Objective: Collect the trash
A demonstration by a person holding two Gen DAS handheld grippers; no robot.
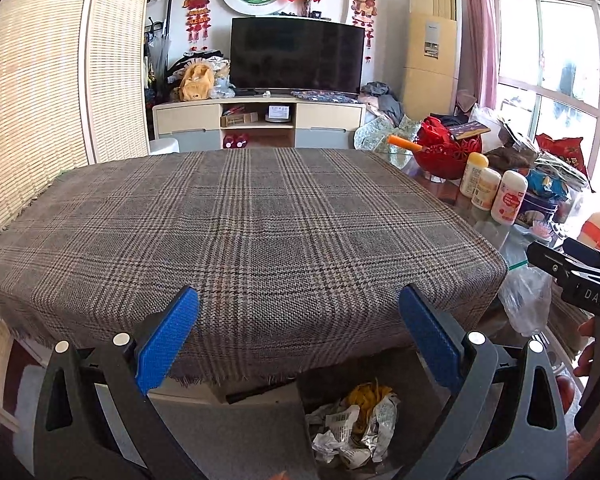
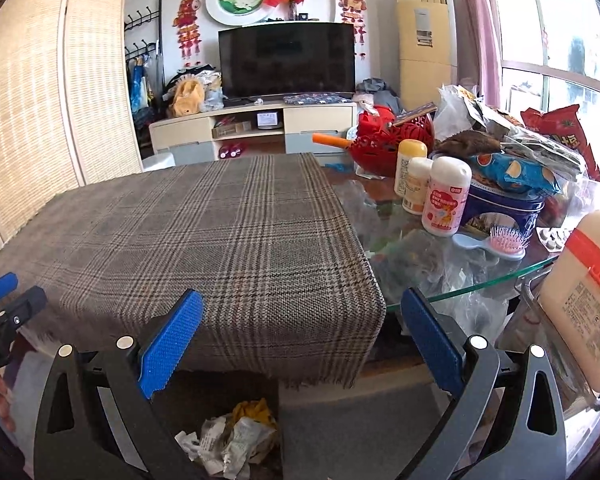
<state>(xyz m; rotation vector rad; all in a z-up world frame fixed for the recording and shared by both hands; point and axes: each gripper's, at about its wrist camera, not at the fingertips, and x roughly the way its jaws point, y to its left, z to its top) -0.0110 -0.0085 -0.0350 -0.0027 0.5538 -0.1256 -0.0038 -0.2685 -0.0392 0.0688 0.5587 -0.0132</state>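
Crumpled paper trash [image 1: 354, 428] with yellow scrap; left gripper [image 1: 299, 312], right gripper [image 2: 302, 314] fingers spread.

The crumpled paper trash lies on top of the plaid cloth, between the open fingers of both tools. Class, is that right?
Not quite. The crumpled paper trash lies below the table's near edge, in what looks like a bin, not on the plaid cloth, whose top is bare. Both wrist views show this. The left tool and right tool are indeed open.

tablecloth [image 1: 236, 220]: grey-brown plaid | basket [image 2: 384, 144]: red | hairbrush [image 2: 500, 244]: pink-blue
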